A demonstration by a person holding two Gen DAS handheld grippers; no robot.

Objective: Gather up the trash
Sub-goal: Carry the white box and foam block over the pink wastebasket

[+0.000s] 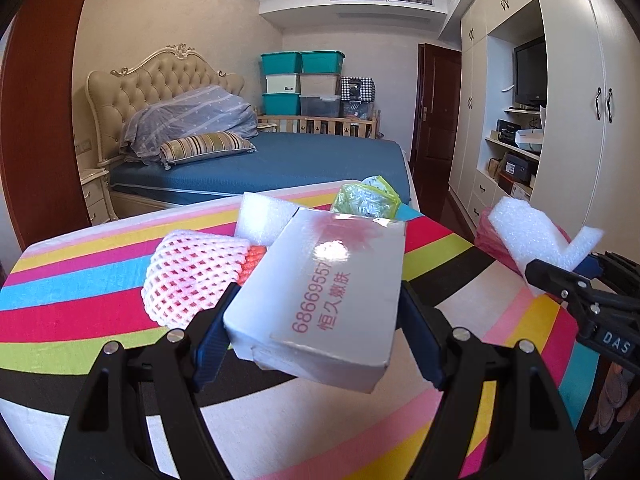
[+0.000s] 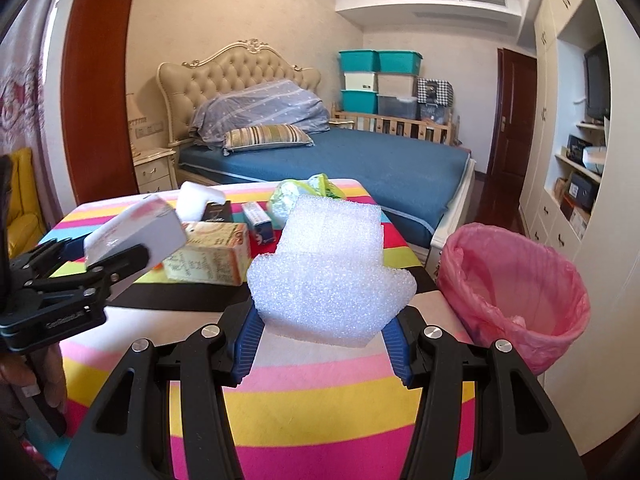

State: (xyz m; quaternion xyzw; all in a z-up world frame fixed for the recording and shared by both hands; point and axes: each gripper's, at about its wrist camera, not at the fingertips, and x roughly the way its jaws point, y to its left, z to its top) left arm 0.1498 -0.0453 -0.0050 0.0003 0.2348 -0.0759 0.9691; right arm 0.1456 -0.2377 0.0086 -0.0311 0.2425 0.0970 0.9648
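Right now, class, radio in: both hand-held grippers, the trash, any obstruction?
Left hand-held gripper shut on white box. Right hand-held gripper shut on foam piece. Pink-lined bin open, path unobstructed.

A white carton (image 1: 320,296) sits tilted between the left hand-held gripper's (image 1: 316,332) fingers; white foam (image 2: 332,276) fills the right hand-held gripper (image 2: 320,340).

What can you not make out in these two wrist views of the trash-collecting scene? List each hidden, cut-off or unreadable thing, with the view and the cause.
- Bin in the left wrist view: mostly hidden behind the foam piece.
- Orange item, left wrist view: covered by the white box and mesh sleeve.
- Bin bottom, right wrist view: hidden by its near rim.
- Print on the small blue carton, right wrist view: too small.
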